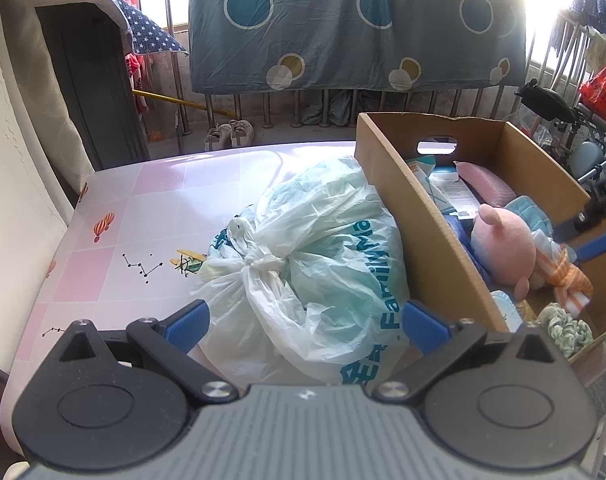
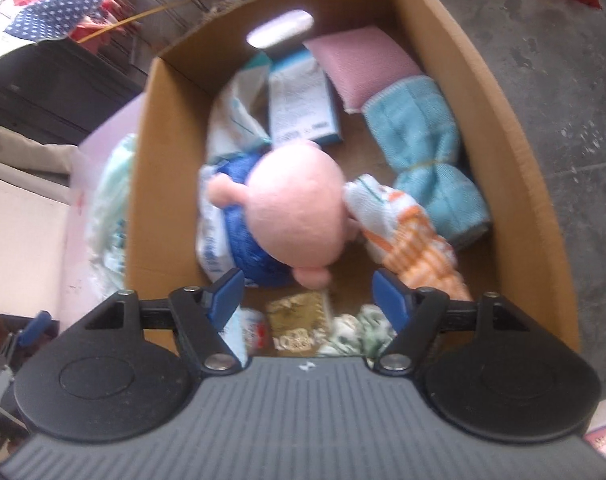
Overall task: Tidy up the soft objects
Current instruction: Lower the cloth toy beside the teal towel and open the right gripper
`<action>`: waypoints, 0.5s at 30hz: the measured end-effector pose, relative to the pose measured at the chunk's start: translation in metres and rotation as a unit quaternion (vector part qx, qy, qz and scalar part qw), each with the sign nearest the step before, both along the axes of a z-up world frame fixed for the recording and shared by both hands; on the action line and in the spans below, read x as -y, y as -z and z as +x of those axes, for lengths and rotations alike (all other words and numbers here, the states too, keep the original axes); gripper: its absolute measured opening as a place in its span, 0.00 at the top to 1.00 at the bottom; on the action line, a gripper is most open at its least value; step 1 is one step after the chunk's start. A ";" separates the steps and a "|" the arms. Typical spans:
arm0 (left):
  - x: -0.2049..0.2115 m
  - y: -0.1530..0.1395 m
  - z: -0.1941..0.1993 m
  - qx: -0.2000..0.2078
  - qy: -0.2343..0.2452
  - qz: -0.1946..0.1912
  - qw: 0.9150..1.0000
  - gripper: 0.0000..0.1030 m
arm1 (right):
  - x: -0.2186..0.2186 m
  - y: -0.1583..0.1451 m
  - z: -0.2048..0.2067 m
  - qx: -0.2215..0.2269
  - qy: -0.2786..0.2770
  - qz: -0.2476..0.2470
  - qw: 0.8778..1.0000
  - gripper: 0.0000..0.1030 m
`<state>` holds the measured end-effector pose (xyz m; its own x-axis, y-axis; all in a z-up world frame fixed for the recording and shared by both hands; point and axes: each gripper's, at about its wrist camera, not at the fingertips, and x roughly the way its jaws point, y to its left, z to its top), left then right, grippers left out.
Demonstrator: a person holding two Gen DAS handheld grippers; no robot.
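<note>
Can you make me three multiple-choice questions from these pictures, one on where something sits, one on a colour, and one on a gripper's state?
1. Where does the tied translucent white plastic bag lie?
A. inside the cardboard box
B. on the pink checked table, beside the box
C. on the floor

2. What colour is the round plush toy in the brown cardboard box?
A. green
B. yellow
C. pink

3. How does the right gripper stand?
A. open, holding nothing
B. shut on the plush toy
C. shut on a towel

Answers: 1 B, the bag rests on the table against the box's outer wall. 2 C, its plush surface is pink. 3 A, its blue fingertips stand apart above the box's contents.
</note>
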<state>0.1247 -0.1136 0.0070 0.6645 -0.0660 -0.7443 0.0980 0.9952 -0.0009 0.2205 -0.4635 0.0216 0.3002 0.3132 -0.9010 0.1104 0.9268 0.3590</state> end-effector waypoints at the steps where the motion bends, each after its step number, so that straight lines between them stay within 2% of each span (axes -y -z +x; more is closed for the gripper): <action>1: 0.000 0.000 0.000 0.000 -0.001 0.000 1.000 0.00 | -0.004 0.000 0.005 0.010 0.000 -0.003 1.000 0.28; 8: -0.002 -0.003 -0.001 0.001 -0.007 0.009 1.000 0.00 | -0.019 0.015 0.047 0.064 0.023 0.018 0.998 0.27; 12: -0.003 -0.004 0.000 0.001 -0.007 0.011 1.000 0.00 | -0.024 0.038 0.059 0.036 0.041 0.029 0.998 0.26; 15: -0.003 -0.003 0.000 0.001 -0.006 0.011 1.000 0.00 | -0.026 0.033 0.055 0.042 0.030 0.020 0.998 0.26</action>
<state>0.1249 -0.1106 0.0104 0.6667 -0.0417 -0.7442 0.0854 0.9961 0.0207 0.2756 -0.4379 -0.0116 0.3941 0.3268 -0.8590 0.1335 0.9044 0.4053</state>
